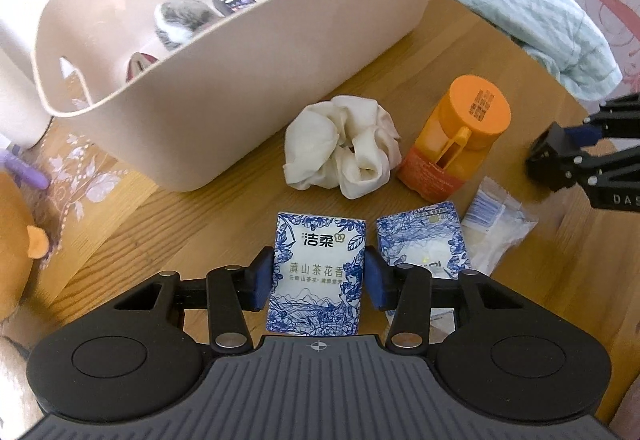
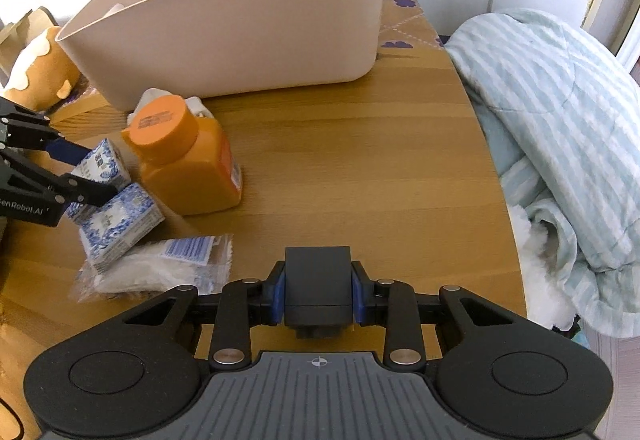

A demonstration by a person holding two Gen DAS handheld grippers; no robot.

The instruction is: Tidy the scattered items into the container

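My left gripper (image 1: 319,274) is shut on a blue-and-white tissue pack (image 1: 318,272), low over the wooden table. A second tissue pack (image 1: 422,244) lies just to its right. A crumpled cream cloth (image 1: 344,148), an orange bottle (image 1: 456,140) and a clear plastic packet (image 1: 496,228) lie beyond. The beige container (image 1: 224,80) stands behind and holds several items. My right gripper (image 2: 318,294) is shut on a black box (image 2: 318,288); it also shows at the right edge of the left wrist view (image 1: 560,156). In the right wrist view the left gripper (image 2: 84,176) grips its tissue pack (image 2: 102,164).
A striped blue-white blanket (image 2: 560,112) lies off the table's right edge. An orange plush toy (image 2: 40,68) sits left of the container. A purple object (image 1: 24,168) lies at the far left. Bare wood table (image 2: 360,160) spreads right of the orange bottle (image 2: 188,160).
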